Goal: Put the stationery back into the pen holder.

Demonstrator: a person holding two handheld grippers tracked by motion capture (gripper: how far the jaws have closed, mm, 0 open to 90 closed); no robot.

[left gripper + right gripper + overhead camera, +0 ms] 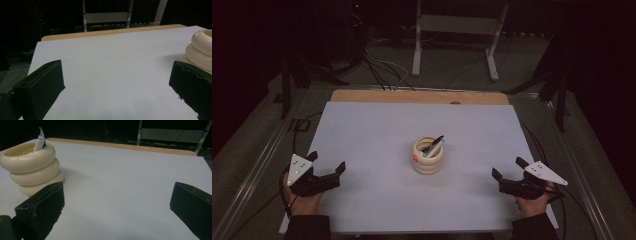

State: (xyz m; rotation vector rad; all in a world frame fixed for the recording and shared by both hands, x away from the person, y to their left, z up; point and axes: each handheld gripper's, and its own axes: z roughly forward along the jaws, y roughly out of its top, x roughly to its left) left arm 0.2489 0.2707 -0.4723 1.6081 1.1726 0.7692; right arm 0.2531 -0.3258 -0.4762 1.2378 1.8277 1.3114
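Ringed pen holder at mid-frame, both my grippers waiting

The cream ringed pen holder (428, 155) stands centre table (362, 130), pens (432, 146) leaning toward upper right. My left gripper (328, 172) and right gripper (507, 172), fingers spread and empty, flank it at lower left and lower right; the right seems slightly nearer.
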